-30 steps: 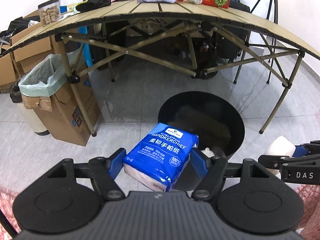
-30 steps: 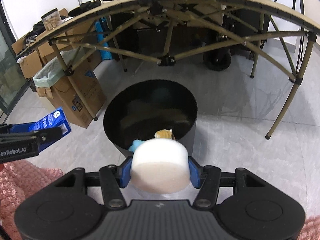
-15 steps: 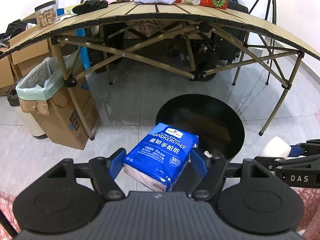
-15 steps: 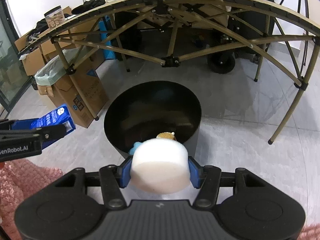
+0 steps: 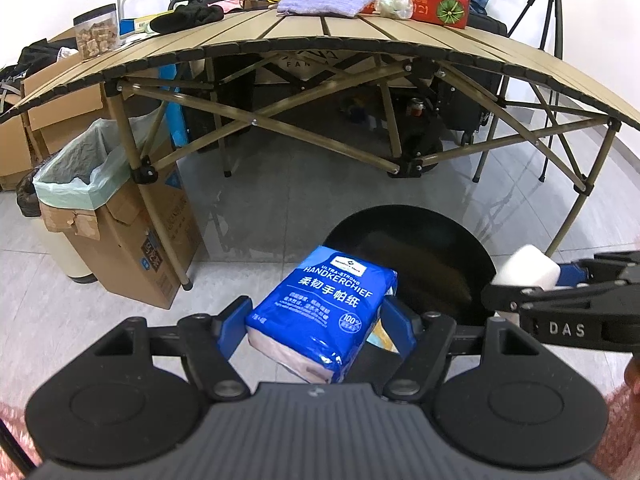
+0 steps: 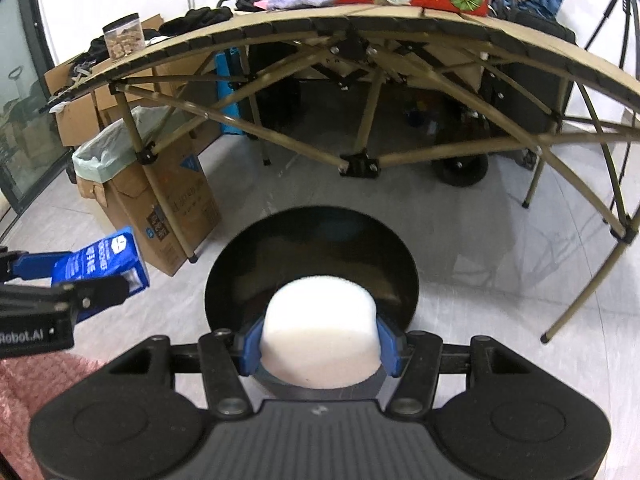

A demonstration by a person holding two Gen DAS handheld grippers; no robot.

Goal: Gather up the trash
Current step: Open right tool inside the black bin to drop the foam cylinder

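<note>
My left gripper (image 5: 318,322) is shut on a blue tissue pack (image 5: 324,312) and holds it above the floor at the near left rim of a round black bin (image 5: 416,256). My right gripper (image 6: 320,340) is shut on a white foam puck (image 6: 320,332) just over the near rim of the same bin (image 6: 312,264). The right gripper with the puck (image 5: 524,270) shows at the right of the left wrist view. The left gripper with the pack (image 6: 100,264) shows at the left of the right wrist view.
A folding slatted table (image 5: 360,48) with cluttered items stands behind the bin, its legs (image 5: 576,204) close to it. A cardboard box with a green liner (image 5: 108,216) stands at the left. Pink fabric (image 6: 36,392) lies at the near left.
Both grippers have risen and moved forward with their loads. The bin sits lower and closer in both views, and the puck now covers the trash seen inside it.
</note>
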